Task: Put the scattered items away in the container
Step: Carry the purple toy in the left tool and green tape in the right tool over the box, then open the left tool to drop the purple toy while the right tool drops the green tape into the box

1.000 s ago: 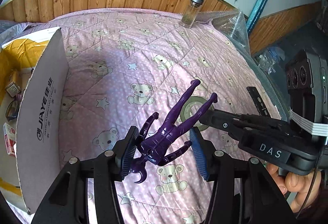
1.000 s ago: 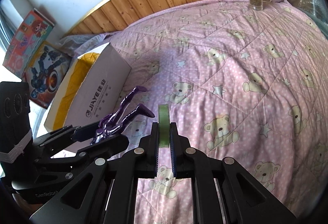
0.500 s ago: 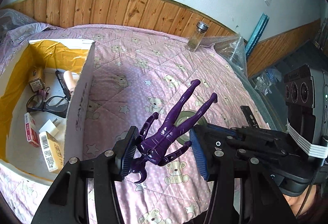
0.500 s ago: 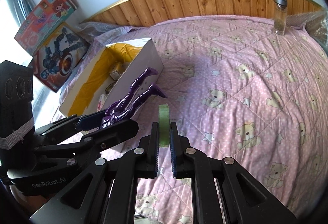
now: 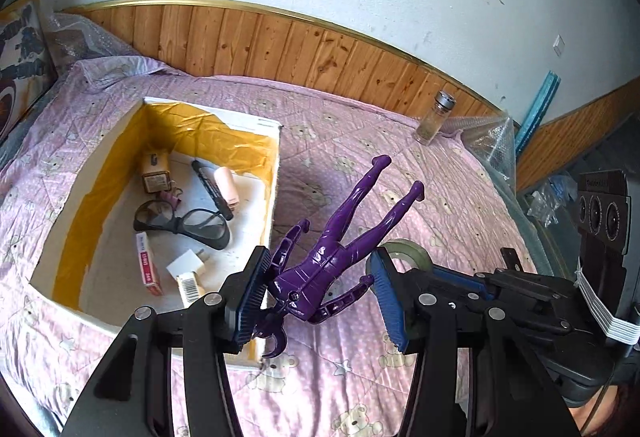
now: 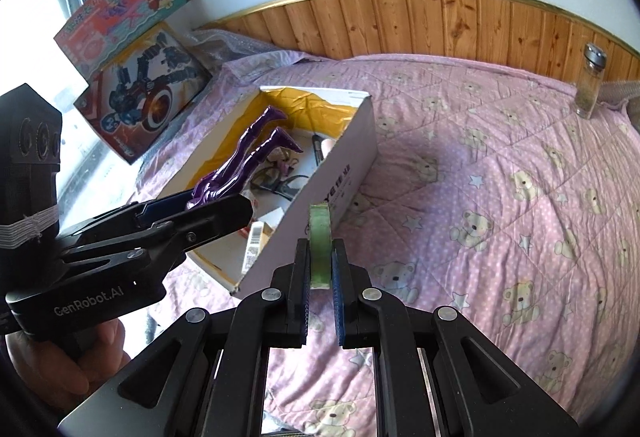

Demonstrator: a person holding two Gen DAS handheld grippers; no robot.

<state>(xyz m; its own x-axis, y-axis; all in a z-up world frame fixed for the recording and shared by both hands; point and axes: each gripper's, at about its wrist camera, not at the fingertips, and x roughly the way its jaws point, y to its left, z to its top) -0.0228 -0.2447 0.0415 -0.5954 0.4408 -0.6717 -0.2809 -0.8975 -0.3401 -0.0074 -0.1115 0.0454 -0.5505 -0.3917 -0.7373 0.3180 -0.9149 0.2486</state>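
While held above the bed, purple figure is clamped in left gripper, box at 10 o'clock. Green tape roll is pinched edgewise by right gripper.

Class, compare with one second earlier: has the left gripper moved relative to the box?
Yes. The left gripper, holding the purple figure, has moved over the open box, having been beside its outer wall.

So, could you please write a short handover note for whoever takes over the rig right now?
Left tongs: shut on the purple figure, held in the air near the box.
Right tongs: shut on the green tape roll, also airborne.
Done: glasses, marker and small packets already lie in the box.
Left: release both items in the box; glass jar is by the headboard.
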